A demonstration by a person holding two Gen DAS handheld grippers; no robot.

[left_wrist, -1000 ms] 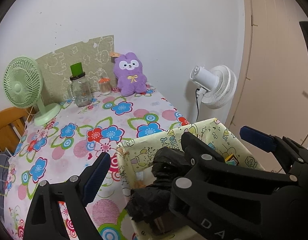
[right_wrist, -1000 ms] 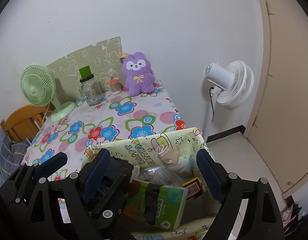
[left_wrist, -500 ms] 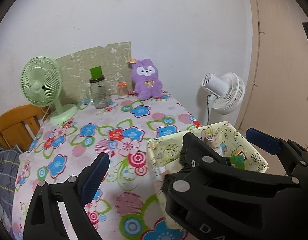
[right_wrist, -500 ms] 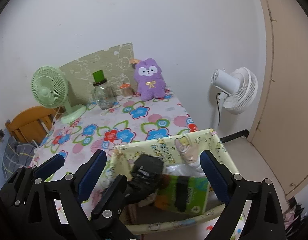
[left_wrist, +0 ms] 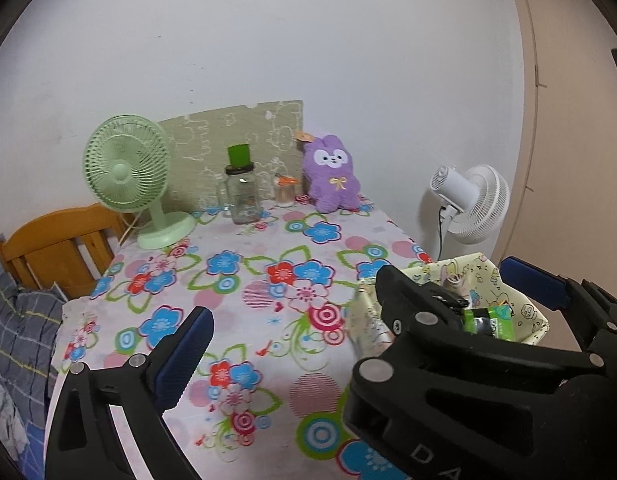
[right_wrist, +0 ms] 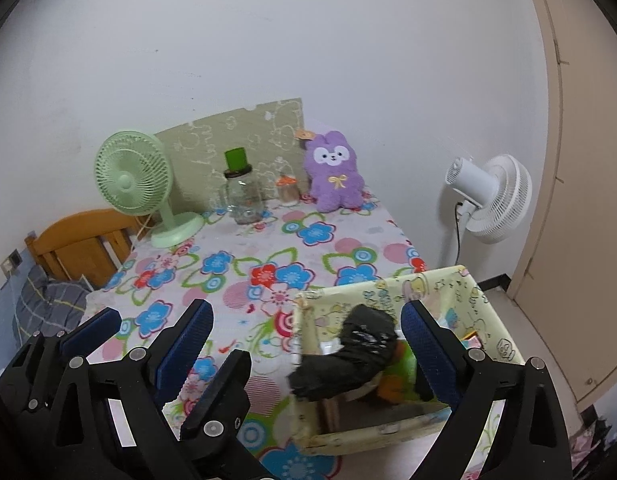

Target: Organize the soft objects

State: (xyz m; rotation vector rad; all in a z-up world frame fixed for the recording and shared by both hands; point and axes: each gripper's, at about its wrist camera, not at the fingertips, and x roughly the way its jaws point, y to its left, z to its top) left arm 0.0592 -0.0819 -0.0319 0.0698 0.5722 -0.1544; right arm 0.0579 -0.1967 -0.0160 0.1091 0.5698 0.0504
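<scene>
A pale yellow printed fabric box (right_wrist: pixel 480 312) stands at the table's near right corner. In it lie a crumpled black bag (right_wrist: pixel 356 352), a green packet (left_wrist: pixel 492 320) and other small items. The box also shows in the left wrist view (left_wrist: pixel 524 308). A purple plush bunny (right_wrist: pixel 335 178) sits upright at the far edge against the wall, also in the left wrist view (left_wrist: pixel 332 178). My left gripper (left_wrist: pixel 356 312) is open and empty, above the table left of the box. My right gripper (right_wrist: pixel 306 336) is open and empty, over the box's left side.
The table has a flowered cloth (right_wrist: pixel 244 248). At the back stand a green desk fan (right_wrist: pixel 136 184), a glass jar with a green cup (right_wrist: pixel 242 194) and a small orange-lidded jar (right_wrist: pixel 287 190). A white floor fan (right_wrist: pixel 492 200) stands right, a wooden chair (right_wrist: pixel 84 244) left.
Both grippers have pulled back and up from the box, so more of the table shows. The black bag now lies in the box, free of the grippers.
</scene>
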